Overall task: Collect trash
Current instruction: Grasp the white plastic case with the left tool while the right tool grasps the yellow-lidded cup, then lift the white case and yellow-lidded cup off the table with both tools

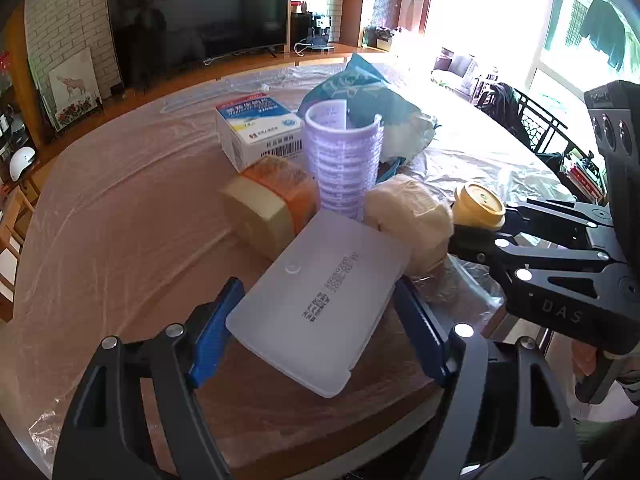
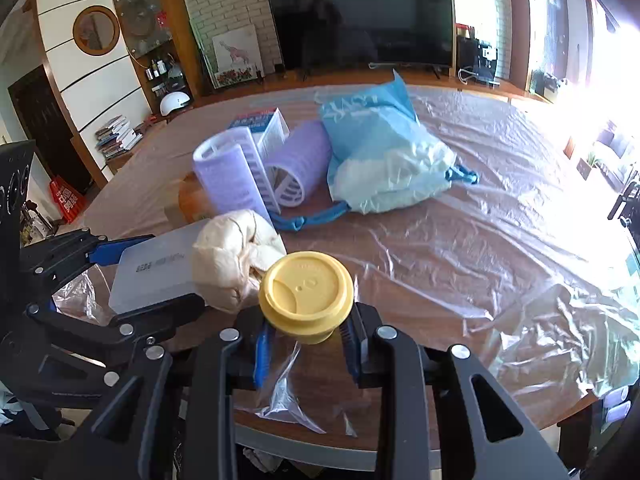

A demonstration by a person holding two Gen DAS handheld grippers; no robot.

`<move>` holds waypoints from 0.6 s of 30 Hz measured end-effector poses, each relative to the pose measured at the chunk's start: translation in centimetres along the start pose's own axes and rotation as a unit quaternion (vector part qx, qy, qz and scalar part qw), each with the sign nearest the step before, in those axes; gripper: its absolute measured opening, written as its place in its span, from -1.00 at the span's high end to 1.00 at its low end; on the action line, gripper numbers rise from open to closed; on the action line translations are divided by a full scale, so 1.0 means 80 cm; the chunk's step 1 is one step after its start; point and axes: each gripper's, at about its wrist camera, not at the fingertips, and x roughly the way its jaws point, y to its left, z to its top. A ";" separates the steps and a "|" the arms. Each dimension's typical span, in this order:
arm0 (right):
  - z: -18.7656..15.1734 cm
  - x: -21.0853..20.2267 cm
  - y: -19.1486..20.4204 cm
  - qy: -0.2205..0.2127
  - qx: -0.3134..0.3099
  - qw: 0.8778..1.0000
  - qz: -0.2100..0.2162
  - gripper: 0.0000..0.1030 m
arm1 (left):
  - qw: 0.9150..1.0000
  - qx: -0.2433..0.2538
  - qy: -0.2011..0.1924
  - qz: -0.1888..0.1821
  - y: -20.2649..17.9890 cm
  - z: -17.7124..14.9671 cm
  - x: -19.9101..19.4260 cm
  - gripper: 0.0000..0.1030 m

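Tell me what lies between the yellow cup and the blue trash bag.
Nothing visible on the direct line: the yellow cup, held in the right tool, faces bare plastic sheeting up to the blue trash bag. The crumpled paper sits left.

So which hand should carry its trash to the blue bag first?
Probably the right. The right gripper is shut on the yellow cup, and the blue bag lies open ahead. The left gripper only straddles the white lid.

Glossy wrinkled plastic film over smooth wood table; matt frosted plastic box; smooth yellow plastic lid; crumpled paper wad; ribbed lilac plastic tube.
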 end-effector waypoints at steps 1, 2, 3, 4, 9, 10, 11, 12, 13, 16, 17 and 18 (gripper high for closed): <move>0.001 -0.003 0.000 -0.003 -0.001 1.000 0.002 0.44 | 1.000 0.000 -0.003 0.003 -0.001 0.000 -0.003 -0.51; 0.002 -0.005 -0.001 -0.005 0.000 1.000 0.004 0.44 | 1.000 -0.001 -0.005 0.006 -0.001 0.001 -0.004 -0.51; 0.004 -0.007 -0.003 -0.007 0.001 1.000 0.007 0.44 | 1.000 -0.004 -0.006 0.007 0.000 0.001 -0.005 -0.51; 0.006 -0.008 -0.005 -0.008 0.002 1.000 0.009 0.44 | 1.000 -0.008 -0.007 0.009 0.001 0.001 -0.007 -0.51; 0.014 -0.010 -0.014 -0.009 0.008 1.000 0.022 0.44 | 1.000 -0.021 -0.011 0.011 0.004 0.003 -0.009 -0.51; 0.014 -0.010 -0.018 -0.009 0.012 1.000 0.026 0.44 | 1.000 -0.024 -0.012 0.010 0.005 0.003 -0.010 -0.51; 0.015 -0.011 -0.020 -0.010 0.018 0.999 0.032 0.44 | 1.000 -0.026 -0.013 0.009 0.005 0.001 -0.012 -0.51; 0.015 -0.013 -0.022 -0.011 0.026 0.999 0.037 0.44 | 0.999 -0.027 -0.015 0.008 0.006 0.001 -0.013 -0.51; 0.015 -0.014 -0.024 -0.012 0.030 0.999 0.040 0.44 | 0.999 -0.029 -0.017 0.008 0.006 0.001 -0.016 -0.51; 0.016 -0.017 -0.029 -0.013 0.034 0.998 0.043 0.44 | 0.999 -0.034 -0.020 0.008 0.009 0.000 -0.019 -0.51; 0.017 -0.017 -0.029 -0.012 0.032 0.999 0.042 0.44 | 0.999 -0.036 -0.021 0.009 0.010 0.000 -0.019 -0.51; 0.018 -0.017 -0.030 -0.012 0.031 0.999 0.041 0.44 | 0.999 -0.038 -0.020 0.008 0.011 0.001 -0.018 -0.51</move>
